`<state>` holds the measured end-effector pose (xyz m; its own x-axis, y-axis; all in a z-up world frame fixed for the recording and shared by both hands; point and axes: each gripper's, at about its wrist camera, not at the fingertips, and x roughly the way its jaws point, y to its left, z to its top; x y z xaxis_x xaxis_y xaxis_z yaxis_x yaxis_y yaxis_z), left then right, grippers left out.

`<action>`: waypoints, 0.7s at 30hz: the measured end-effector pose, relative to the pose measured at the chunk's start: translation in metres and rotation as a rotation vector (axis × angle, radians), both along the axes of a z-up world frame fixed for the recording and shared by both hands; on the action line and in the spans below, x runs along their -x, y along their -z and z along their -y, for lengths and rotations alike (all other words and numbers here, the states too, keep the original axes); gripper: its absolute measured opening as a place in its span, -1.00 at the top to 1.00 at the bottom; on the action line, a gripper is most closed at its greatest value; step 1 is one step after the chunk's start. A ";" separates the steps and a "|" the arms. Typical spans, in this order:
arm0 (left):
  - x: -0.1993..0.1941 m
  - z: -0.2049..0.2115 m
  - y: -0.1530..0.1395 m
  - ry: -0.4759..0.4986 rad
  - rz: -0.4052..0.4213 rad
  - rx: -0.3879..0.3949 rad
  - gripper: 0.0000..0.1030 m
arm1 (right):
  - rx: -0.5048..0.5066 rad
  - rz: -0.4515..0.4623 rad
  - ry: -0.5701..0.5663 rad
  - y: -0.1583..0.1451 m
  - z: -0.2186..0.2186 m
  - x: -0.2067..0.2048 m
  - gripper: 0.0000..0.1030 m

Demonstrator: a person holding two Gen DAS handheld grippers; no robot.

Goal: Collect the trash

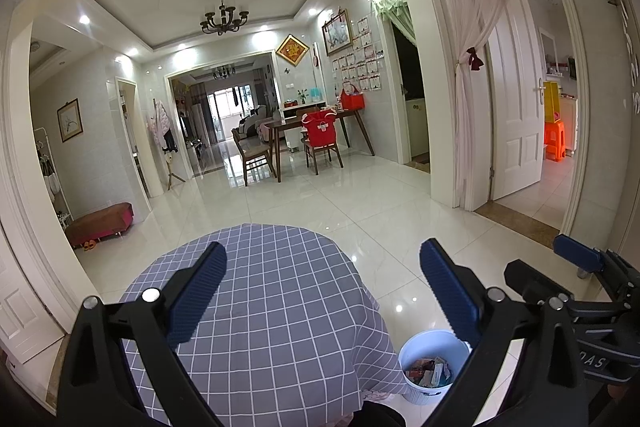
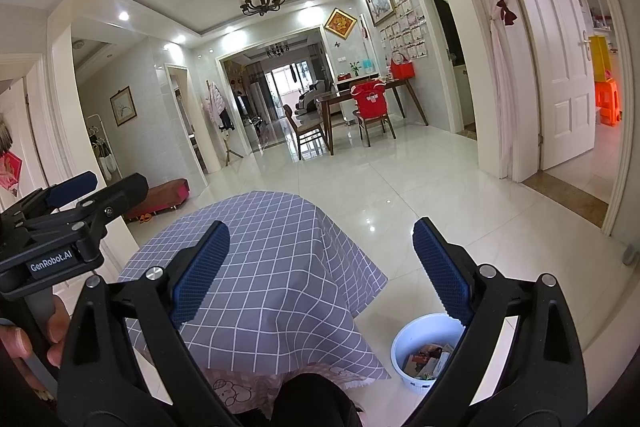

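A white trash bin (image 1: 430, 371) holding several pieces of paper and packaging trash stands on the floor to the right of a small table with a grey checked cloth (image 1: 272, 307). The bin also shows in the right wrist view (image 2: 420, 351), as does the table (image 2: 272, 267). My left gripper (image 1: 324, 291) is open and empty, held above the table. My right gripper (image 2: 320, 267) is open and empty, also above the table. Each gripper shows at the edge of the other's view. The tabletop shows no trash.
Glossy white tile floor (image 1: 340, 203) stretches ahead. A dining table with chairs (image 1: 312, 139) stands far back. A low red bench (image 1: 100, 223) is at the left wall. An open white door (image 1: 516, 99) with a curtain is at the right.
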<state>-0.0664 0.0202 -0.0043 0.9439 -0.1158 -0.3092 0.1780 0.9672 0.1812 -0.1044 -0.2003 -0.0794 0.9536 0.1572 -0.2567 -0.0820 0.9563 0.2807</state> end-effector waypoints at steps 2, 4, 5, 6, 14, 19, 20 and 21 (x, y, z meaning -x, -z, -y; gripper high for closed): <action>0.000 0.000 0.000 0.001 0.001 -0.001 -0.85 | -0.002 0.000 -0.001 0.000 -0.001 0.000 -0.77; 0.000 0.000 0.000 0.000 0.000 -0.001 -0.85 | -0.001 0.000 0.000 0.000 -0.001 0.000 -0.78; 0.000 0.000 -0.001 0.001 0.000 0.000 -0.85 | -0.001 -0.001 -0.001 0.000 -0.003 0.000 -0.78; 0.000 0.001 -0.001 0.000 0.000 -0.001 -0.85 | -0.001 -0.001 -0.002 0.000 -0.003 0.001 -0.78; 0.000 -0.003 0.006 0.001 -0.009 0.001 -0.85 | -0.001 -0.015 -0.004 0.004 -0.008 -0.003 -0.78; -0.004 -0.012 0.022 -0.002 -0.036 0.007 -0.85 | 0.002 -0.034 -0.012 0.009 -0.022 -0.011 -0.78; -0.008 -0.015 0.025 -0.003 -0.044 0.009 -0.85 | 0.003 -0.039 -0.015 0.010 -0.025 -0.013 -0.78; -0.011 -0.017 0.028 -0.005 -0.050 0.012 -0.85 | 0.004 -0.045 -0.019 0.011 -0.029 -0.016 -0.78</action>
